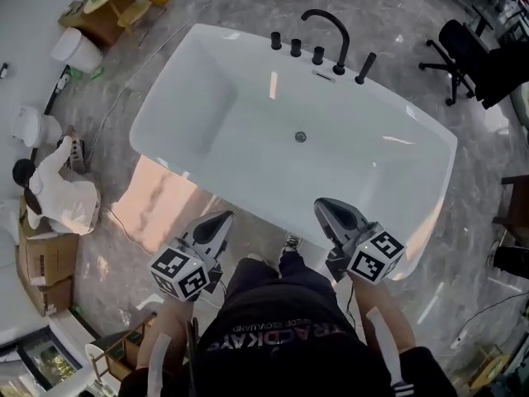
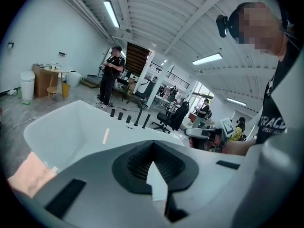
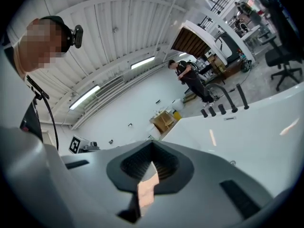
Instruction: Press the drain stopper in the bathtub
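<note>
A white freestanding bathtub (image 1: 207,81) fills the middle of the head view. Its small round dark drain stopper (image 1: 300,136) sits on the tub floor, and also shows in the right gripper view as the drain stopper (image 3: 232,163). A black faucet (image 1: 331,31) with several black knobs stands on the far rim. My left gripper (image 1: 225,216) hovers just outside the near rim, shut and empty. My right gripper (image 1: 321,203) is over the near rim, also shut with nothing in it. Both are well short of the stopper.
A black office chair (image 1: 463,56) stands at the far right. Cardboard boxes (image 1: 45,263) and a crouching person in white (image 1: 58,193) are at the left. A white bin (image 1: 76,50) sits far left. Another person (image 2: 111,75) stands beyond the tub.
</note>
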Motion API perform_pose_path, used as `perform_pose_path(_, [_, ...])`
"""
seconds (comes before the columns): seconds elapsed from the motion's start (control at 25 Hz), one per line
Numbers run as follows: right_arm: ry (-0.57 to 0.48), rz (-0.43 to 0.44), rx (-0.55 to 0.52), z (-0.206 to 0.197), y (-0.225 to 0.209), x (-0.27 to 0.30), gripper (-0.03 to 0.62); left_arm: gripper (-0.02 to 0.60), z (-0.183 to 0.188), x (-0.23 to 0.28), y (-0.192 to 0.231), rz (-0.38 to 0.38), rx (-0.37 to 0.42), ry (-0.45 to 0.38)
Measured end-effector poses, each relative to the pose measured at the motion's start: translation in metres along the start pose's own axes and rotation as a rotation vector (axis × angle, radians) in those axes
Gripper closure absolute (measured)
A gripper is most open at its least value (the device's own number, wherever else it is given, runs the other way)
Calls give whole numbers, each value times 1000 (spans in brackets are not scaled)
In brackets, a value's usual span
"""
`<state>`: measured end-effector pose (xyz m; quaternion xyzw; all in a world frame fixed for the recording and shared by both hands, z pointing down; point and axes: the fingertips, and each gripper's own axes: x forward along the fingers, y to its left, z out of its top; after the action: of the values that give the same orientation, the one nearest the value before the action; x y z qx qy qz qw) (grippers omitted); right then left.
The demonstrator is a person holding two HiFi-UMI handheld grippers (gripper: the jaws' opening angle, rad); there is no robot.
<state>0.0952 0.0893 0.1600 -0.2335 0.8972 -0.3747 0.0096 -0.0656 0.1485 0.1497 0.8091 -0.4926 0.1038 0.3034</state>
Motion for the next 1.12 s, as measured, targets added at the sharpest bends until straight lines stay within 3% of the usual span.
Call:
perform_pose_path(0.28, [-56, -107, 49, 0, -25, 6, 583, 578, 20, 34, 25, -80, 58, 42])
perform_pose_path(0.76, [-130, -395, 85, -14, -41, 83, 583, 578, 31, 69, 122, -343, 105, 175])
perform_pose_path(0.92, [-96, -450, 86, -20, -58, 121, 583, 578, 27, 81, 162, -379, 80, 229])
perform_pose_path(1.12, [-45, -487, 85, -29, -93, 138, 583, 578, 8, 101, 183, -389, 76, 294])
